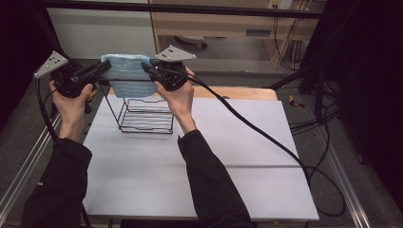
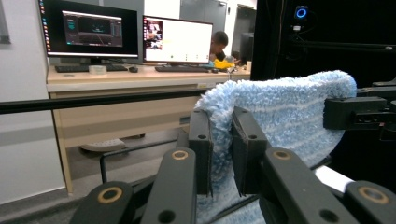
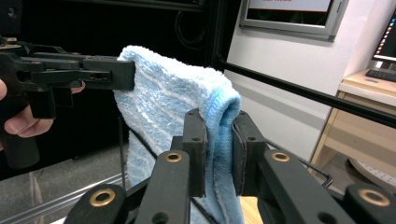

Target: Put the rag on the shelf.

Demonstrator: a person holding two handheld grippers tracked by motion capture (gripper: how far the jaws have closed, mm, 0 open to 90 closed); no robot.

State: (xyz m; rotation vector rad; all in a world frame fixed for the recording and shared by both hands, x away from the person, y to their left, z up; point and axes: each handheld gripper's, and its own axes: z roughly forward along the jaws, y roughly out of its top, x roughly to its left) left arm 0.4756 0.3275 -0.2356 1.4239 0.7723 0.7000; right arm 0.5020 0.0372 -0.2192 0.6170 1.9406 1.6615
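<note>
A: What are the fingers doing?

B: The left gripper (image 2: pixel 220 154) has its fingers (image 2: pixel 201 154) pinched on one top corner of a blue towel (image 2: pixel 289 112). The right gripper (image 3: pixel 218 154) pinches the other corner.

A: Where is the towel?

B: Stretched between both grippers, hanging above a black wire rack (image 1: pixel 145 114) that stands on the white table (image 1: pixel 237 156).

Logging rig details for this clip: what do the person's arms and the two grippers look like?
Both arms wear black long sleeves; the hands are bare. The left gripper and right gripper are black, each topped by a grey three-cornered plate with small holes. Black cables trail from both. Close up, the black jaws are flat blocks on arms with brass-coloured rivets.
</note>
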